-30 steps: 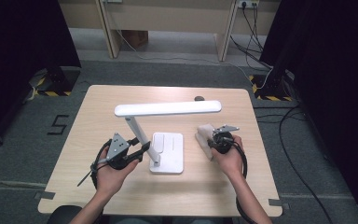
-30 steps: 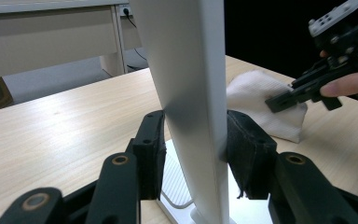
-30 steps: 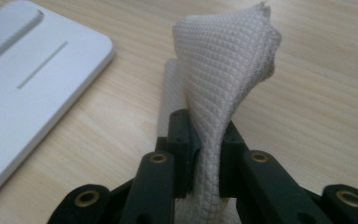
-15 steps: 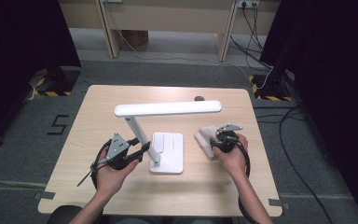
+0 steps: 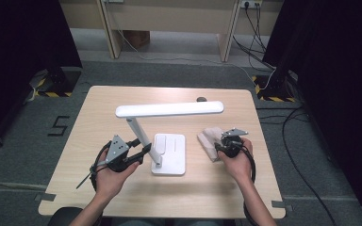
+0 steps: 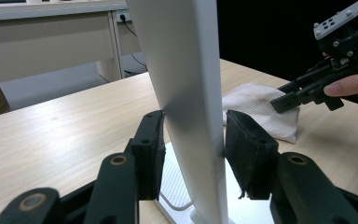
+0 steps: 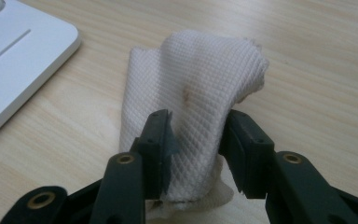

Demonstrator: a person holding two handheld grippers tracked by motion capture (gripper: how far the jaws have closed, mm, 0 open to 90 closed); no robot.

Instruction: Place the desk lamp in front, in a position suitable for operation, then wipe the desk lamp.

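Observation:
A white desk lamp stands mid-table on a flat base, its long head level above. My left gripper is shut on the lamp's slanted stem; in the left gripper view both pads press the stem from either side. To the right of the base lies a white waffle-weave cloth. My right gripper is shut on it, and the cloth bunches up between the jaws of the right gripper. The left gripper view also catches the right gripper touching the cloth.
A small dark round object sits near the far edge of the wooden table. The lamp base lies close to the left of the cloth. Desk legs and cables are on the floor beyond the table.
The right hand and the cloth have edged slightly to the right. The left gripper stays on the lamp stem.

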